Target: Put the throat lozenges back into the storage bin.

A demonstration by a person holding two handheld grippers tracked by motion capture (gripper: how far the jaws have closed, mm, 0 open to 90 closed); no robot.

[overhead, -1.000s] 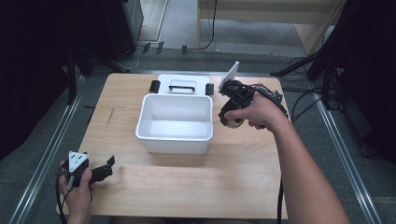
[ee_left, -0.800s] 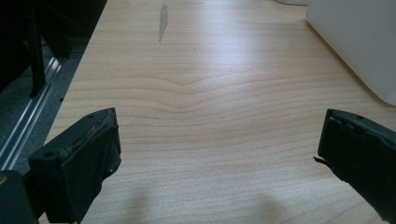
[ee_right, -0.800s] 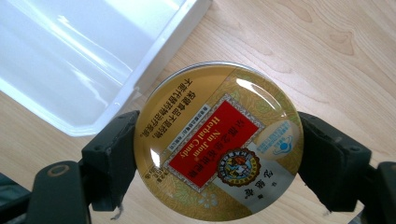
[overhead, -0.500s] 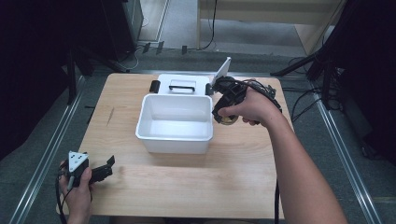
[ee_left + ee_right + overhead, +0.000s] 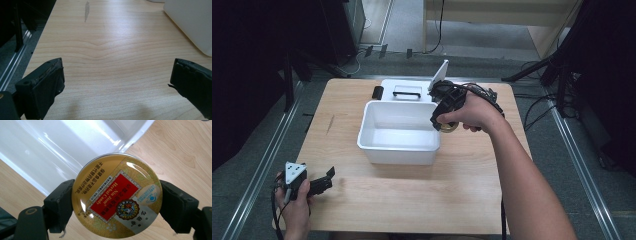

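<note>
A round gold candy tin (image 5: pixel 117 196) with a red label is clamped by its sides between the jaws of my right gripper (image 5: pixel 117 202). In the high view that gripper (image 5: pixel 443 122) hangs over the right rim of an empty white bin (image 5: pixel 397 155), with the tin (image 5: pixel 450 128) just outside the rim. In the right gripper view, the bin's glossy inside (image 5: pixel 62 142) lies below and beyond the tin. My left gripper (image 5: pixel 328 179) rests low at the table's front left, open, its jaws (image 5: pixel 116 82) wide apart over bare wood.
The bin's white lid (image 5: pixel 407 91) with a black handle lies behind the bin, a small black piece (image 5: pixel 377 92) beside it. The bin's wall (image 5: pixel 190 22) shows at the far right of the left gripper view. Cables and floor rails surround the wooden table (image 5: pixel 422 205).
My right gripper has carried the tin leftward, from beside the bin to its right rim. The left gripper has stayed put.
</note>
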